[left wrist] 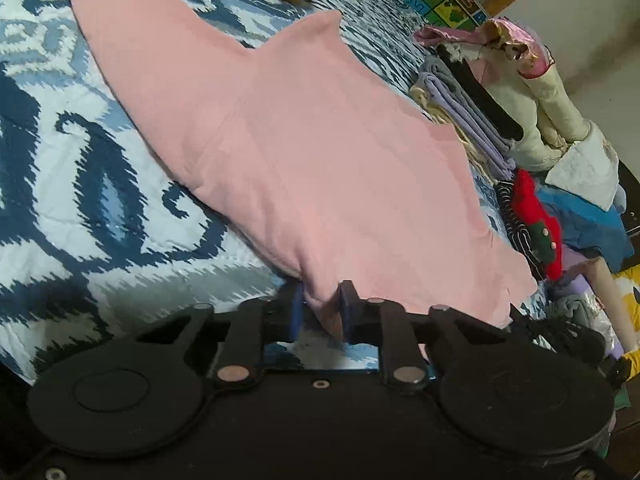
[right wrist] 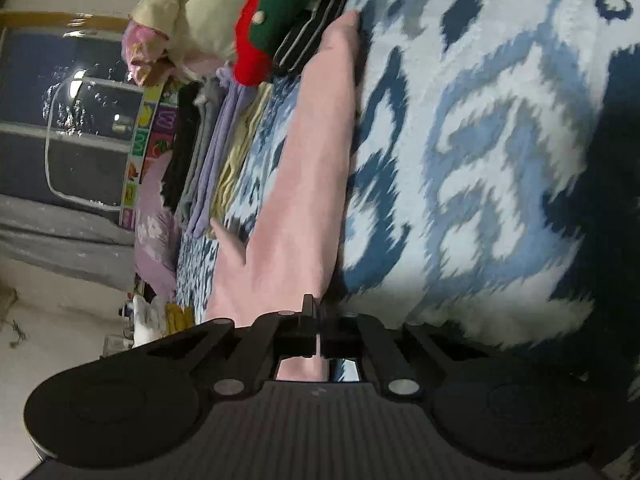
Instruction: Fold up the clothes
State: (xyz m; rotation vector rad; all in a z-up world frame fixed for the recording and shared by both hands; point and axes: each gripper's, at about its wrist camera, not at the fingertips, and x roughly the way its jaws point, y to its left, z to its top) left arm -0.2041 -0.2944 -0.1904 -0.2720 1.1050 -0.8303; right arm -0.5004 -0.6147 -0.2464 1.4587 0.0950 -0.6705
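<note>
Pink cloth (left wrist: 304, 152) pinched in left gripper (left wrist: 322, 304) and right gripper (right wrist: 316, 320), stretched out ahead. Folded partway; more clothes piled beyond.

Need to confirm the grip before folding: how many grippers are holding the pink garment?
2. The left gripper pinches the pink garment at its near edge; the right gripper clamps another edge, over the blue patterned bedspread.

My left black two-finger gripper (left wrist: 322, 304) and right black two-finger gripper (right wrist: 316, 320) both angle downward, jaws clamped on pink cloth.
</note>
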